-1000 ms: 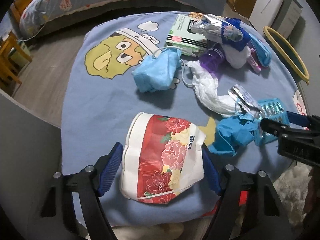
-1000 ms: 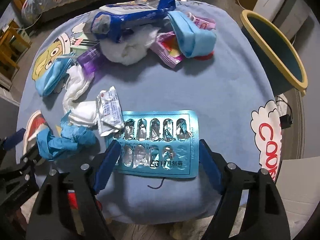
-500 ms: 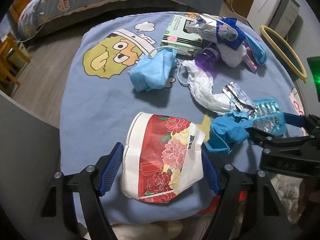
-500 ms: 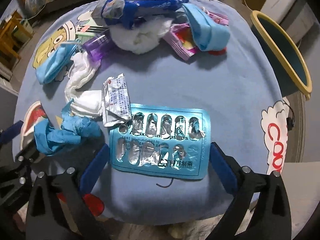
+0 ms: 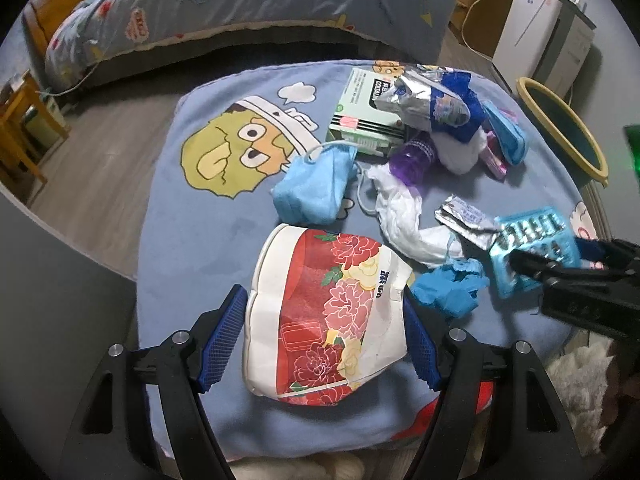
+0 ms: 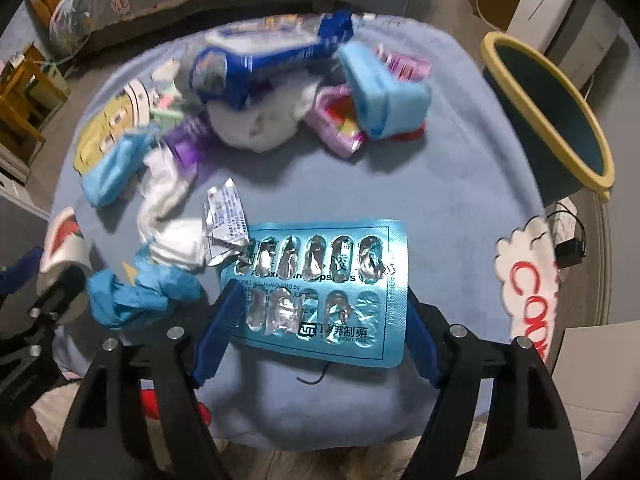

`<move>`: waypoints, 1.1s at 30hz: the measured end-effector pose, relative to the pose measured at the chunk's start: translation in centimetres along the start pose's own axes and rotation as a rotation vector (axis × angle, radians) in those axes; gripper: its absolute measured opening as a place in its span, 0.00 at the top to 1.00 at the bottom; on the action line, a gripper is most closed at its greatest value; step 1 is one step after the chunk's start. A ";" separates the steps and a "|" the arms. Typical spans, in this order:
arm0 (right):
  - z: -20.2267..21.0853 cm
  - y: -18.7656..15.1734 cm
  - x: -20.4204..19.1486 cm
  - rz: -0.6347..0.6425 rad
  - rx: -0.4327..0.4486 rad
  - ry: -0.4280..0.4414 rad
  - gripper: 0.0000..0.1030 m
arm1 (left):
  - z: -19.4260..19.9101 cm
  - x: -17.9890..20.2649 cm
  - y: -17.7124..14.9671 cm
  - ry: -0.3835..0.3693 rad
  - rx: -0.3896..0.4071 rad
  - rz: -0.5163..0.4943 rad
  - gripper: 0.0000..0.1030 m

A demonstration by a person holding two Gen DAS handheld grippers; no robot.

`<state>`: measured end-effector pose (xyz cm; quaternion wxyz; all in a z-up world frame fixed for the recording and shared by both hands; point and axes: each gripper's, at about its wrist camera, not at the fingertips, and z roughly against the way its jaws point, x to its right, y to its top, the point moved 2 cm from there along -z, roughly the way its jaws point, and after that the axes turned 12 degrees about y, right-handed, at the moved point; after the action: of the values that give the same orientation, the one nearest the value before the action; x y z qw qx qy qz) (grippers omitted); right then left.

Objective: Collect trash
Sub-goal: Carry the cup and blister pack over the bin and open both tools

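You're over grey wood-look floor [image 5: 100, 152]. Bed [image 5: 248, 4] with cartoon-print quilt along the far side; wooden stool [image 5: 20, 128] at left; white appliance [image 5: 536, 44] far right. Dim light.

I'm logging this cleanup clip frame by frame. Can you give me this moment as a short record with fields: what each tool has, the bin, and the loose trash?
left tool: clamped on the crushed floral paper cup
right tool: jaws closing on the blue blister pack, pads at both its edges
bin: yellow-rimmed, beside the table, on the right
loose trash: blue glove, face mask, purple bottle, white tissue
surface: cartoon-print blue cloth
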<state>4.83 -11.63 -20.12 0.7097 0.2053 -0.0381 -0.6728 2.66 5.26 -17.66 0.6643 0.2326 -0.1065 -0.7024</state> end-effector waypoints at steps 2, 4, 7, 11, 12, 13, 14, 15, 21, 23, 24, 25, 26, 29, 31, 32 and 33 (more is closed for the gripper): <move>1.3 0.6 -0.5 0.030 0.027 0.005 0.28 | 0.4 0.1 0.3 0.014 0.019 -0.012 0.28; 2.7 0.8 -0.9 0.058 0.048 -0.001 0.28 | 1.1 -0.1 0.9 0.025 0.048 -0.018 0.28; 5.2 2.4 -0.9 0.110 0.096 -0.027 0.28 | 2.4 -0.4 2.0 0.031 0.099 -0.011 0.28; 8.2 5.0 0.4 0.115 0.156 -0.013 0.28 | 5.0 -0.2 4.1 0.042 0.197 -0.029 0.28; 8.7 5.7 0.8 0.107 0.174 -0.002 0.28 | 5.6 -0.2 4.6 0.035 0.214 -0.026 0.28; 9.3 6.3 1.1 0.101 0.184 0.005 0.28 | 5.8 -0.1 4.9 0.030 0.222 -0.025 0.28; 9.9 7.1 1.5 0.090 0.199 0.019 0.28 | 6.3 0.0 5.5 0.024 0.235 -0.025 0.28; 10.5 7.5 1.9 0.084 0.205 0.026 0.28 | 6.6 0.2 6.0 0.018 0.245 -0.024 0.28; 12.8 10.8 5.2 0.041 0.265 0.043 0.28 | 7.8 1.5 8.9 0.015 0.289 -0.042 0.28; 13.3 11.7 6.5 0.027 0.274 0.043 0.28 | 8.0 1.8 10.1 0.007 0.295 -0.038 0.28; 13.5 12.2 7.3 0.018 0.282 0.041 0.28 | 8.2 2.0 10.3 0.003 0.298 -0.036 0.28; 13.7 12.6 7.9 0.014 0.287 0.038 0.28 | 8.2 2.2 10.8 0.002 0.301 -0.035 0.28; 13.9 13.0 8.7 0.009 0.294 0.035 0.28 | 8.3 2.6 11.5 0.000 0.307 -0.042 0.28; 14.4 14.4 11.3 -0.015 0.315 0.032 0.28 | 8.4 3.7 12.8 0.001 0.323 -0.068 0.28; 14.7 14.8 12.7 -0.031 0.324 0.032 0.28 | 8.6 4.8 13.7 0.001 0.336 -0.086 0.28; 14.8 15.2 13.8 -0.042 0.332 0.028 0.28 | 8.6 5.0 14.0 -0.003 0.339 -0.090 0.28; 15.0 15.3 14.5 -0.050 0.336 0.025 0.28 | 8.6 5.8 14.6 -0.011 0.342 -0.098 0.28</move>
<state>15.63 -29.09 -4.41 0.6487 0.3304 -0.1361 -0.6719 11.46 -3.14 -4.58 0.5794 0.3431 -0.2166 -0.7069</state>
